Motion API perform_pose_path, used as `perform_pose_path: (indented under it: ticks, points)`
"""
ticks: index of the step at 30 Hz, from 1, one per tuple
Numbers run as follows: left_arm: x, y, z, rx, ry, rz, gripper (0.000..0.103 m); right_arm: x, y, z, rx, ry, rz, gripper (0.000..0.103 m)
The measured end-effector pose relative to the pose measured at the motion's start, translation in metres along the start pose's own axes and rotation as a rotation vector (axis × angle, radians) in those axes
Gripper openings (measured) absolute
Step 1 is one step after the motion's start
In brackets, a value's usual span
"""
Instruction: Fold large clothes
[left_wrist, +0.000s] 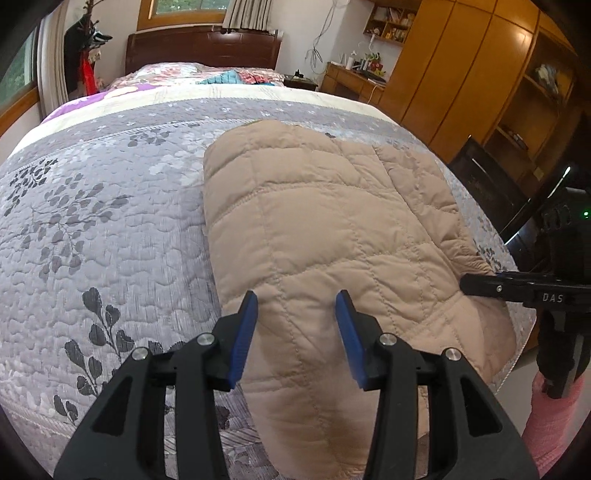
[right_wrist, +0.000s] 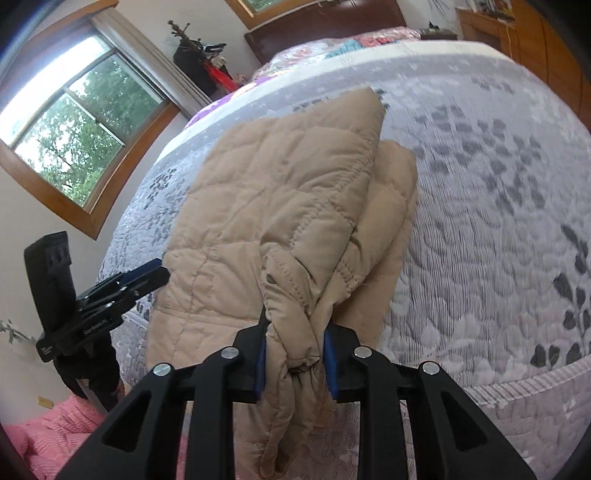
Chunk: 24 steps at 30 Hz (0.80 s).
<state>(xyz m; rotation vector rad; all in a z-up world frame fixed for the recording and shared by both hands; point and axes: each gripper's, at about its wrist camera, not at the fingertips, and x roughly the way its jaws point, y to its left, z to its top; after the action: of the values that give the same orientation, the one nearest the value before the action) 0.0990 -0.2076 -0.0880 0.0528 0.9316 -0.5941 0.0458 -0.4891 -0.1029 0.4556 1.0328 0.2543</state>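
**Mid-fold: right gripper carrying a flap of the jacket**

The beige quilted puffer jacket (left_wrist: 325, 221) is lying on the grey leaf-print bed quilt (left_wrist: 110, 221), just ahead of and under both grippers, w/ its long axis running away from them toward the headboard. The right gripper (right_wrist: 293, 354) is pinching a bunched flap, prob. a sleeve/hem. The left gripper (left_wrist: 297, 336) is hovering spread, nothing between its pads. Next move likely calls for laying the flap across the body, then smoothing.
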Motion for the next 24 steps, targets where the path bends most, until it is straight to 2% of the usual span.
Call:
perform_pose_path:
  ticks: [9, 14, 24]
  points:
    - [0.013, -0.007, -0.007, 0.039, 0.0, 0.031, 0.048, 0.031, -0.02, -0.009, 0.039, 0.033, 0.008, 0.029]
    - [0.02, -0.008, -0.012, 0.052, -0.004, 0.046, 0.049, 0.041, -0.027, -0.015, 0.054, 0.018, 0.038, 0.03]
    - [0.031, -0.004, -0.018, 0.054, -0.013, 0.057, 0.051, 0.044, -0.025, -0.023, 0.05, -0.012, 0.036, 0.03]
